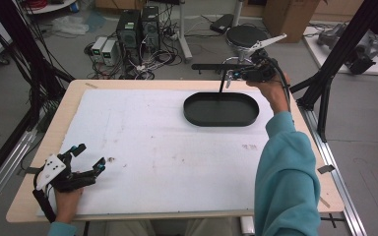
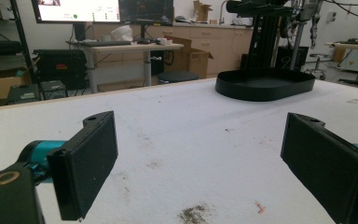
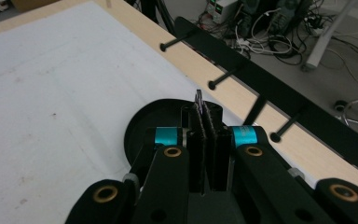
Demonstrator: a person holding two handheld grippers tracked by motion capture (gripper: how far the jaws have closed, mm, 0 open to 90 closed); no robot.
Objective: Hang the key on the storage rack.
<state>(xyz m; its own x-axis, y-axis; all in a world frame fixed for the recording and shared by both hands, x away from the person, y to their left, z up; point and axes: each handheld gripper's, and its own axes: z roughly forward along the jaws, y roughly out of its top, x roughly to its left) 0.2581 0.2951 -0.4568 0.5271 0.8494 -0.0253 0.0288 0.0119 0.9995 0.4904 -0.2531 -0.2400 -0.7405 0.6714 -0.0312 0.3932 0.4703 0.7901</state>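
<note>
While left gripper (image 1: 90,156) rests at counter's (image 1: 157,142) 8 o'clock corner, fingers spread wide with nothing between, work sits far right. Oval black tray (image 1: 221,121) at 1 o'clock, long axis 9-to-3. Peg rack (image 1: 211,66) above tray's far rim, bar parallel to that axis. Right gripper (image 1: 230,75) at rack's 3 o'clock end, fingers pressed together on thin dark piece (image 3: 198,100). Judgement: right hand far nearer, tray directly below at 6 o'clock.

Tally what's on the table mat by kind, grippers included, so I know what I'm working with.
Black oval tray: 1
Black rack with pegs, standing in the tray, gripped by the right gripper: 1
Grippers: 2, the right one and the left gripper, which is open over the mat
Total: 4
</note>
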